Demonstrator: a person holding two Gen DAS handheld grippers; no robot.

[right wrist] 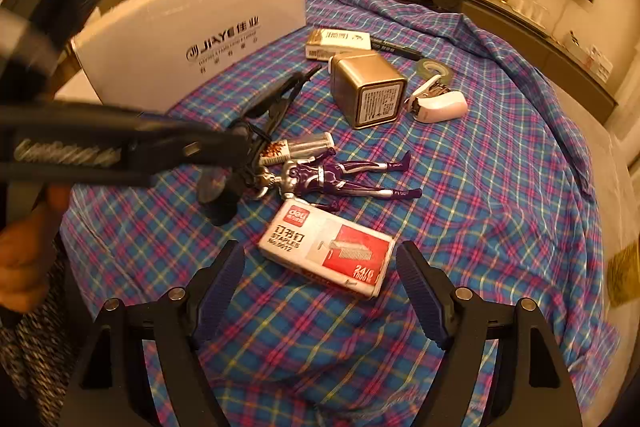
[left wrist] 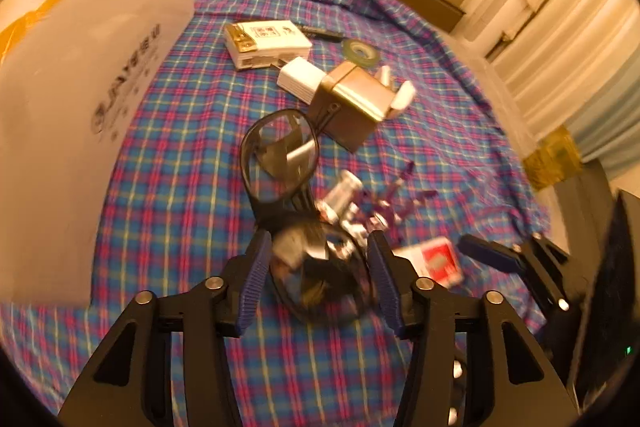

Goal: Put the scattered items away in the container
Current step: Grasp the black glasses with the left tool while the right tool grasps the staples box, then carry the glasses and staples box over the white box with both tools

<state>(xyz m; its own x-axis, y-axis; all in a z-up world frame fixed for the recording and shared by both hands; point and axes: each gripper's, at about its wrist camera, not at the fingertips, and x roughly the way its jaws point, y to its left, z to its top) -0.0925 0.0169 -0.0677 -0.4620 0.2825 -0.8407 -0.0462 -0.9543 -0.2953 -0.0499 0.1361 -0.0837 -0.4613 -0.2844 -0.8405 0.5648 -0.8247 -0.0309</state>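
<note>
My left gripper (left wrist: 318, 273) is shut on a pair of black sunglasses (left wrist: 280, 155), gripping one lens and holding them above the plaid bedspread (left wrist: 180, 115); they also show in the right wrist view (right wrist: 272, 103). The white container box (left wrist: 80, 99) stands to the left, also in the right wrist view (right wrist: 192, 31). My right gripper (right wrist: 320, 283) is open, just short of a red and white staples box (right wrist: 326, 253). A purple toy figure (right wrist: 332, 177) and a small tube (right wrist: 298, 147) lie beyond it.
A gold tin (right wrist: 366, 87), a white stapler (right wrist: 438, 103), a white and gold carton (right wrist: 338, 43), a tape roll (right wrist: 434, 69) and a black pen (right wrist: 396, 49) lie farther back. A headboard shelf (right wrist: 500, 11) runs behind the bed.
</note>
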